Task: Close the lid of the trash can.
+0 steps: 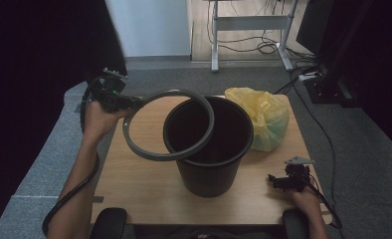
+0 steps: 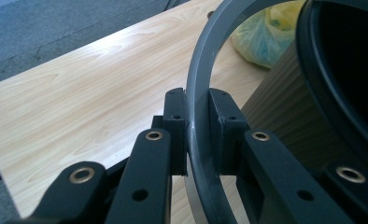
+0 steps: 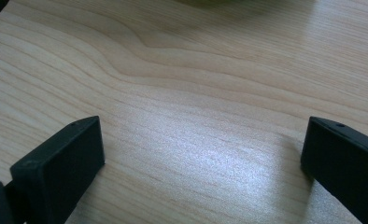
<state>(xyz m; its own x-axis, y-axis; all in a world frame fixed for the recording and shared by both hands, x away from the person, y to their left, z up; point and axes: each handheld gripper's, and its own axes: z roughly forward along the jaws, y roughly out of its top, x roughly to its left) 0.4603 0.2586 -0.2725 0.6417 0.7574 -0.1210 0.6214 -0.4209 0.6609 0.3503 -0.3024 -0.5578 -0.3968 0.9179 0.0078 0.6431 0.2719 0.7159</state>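
Observation:
A black waste bin (image 1: 209,149) stands upright in the middle of the wooden table (image 1: 134,189). A grey plastic ring (image 1: 156,155) hangs tilted above the table, its right side over the bin's mouth. My left gripper (image 1: 137,103) is shut on the ring's left rim; in the left gripper view the ring (image 2: 201,93) passes between the two black jaws, with the left gripper (image 2: 198,105) clamped on it beside the bin (image 2: 341,79). My right gripper (image 1: 278,181) rests low at the table's right front, open, and the right gripper (image 3: 203,135) has only bare wood between its jaws.
A crumpled yellow plastic bag (image 1: 261,117) lies on the table behind and right of the bin, also seen as the bag (image 2: 266,32). Grey carpet surrounds the table. A desk frame (image 1: 248,30) and cables (image 1: 313,109) stand farther back.

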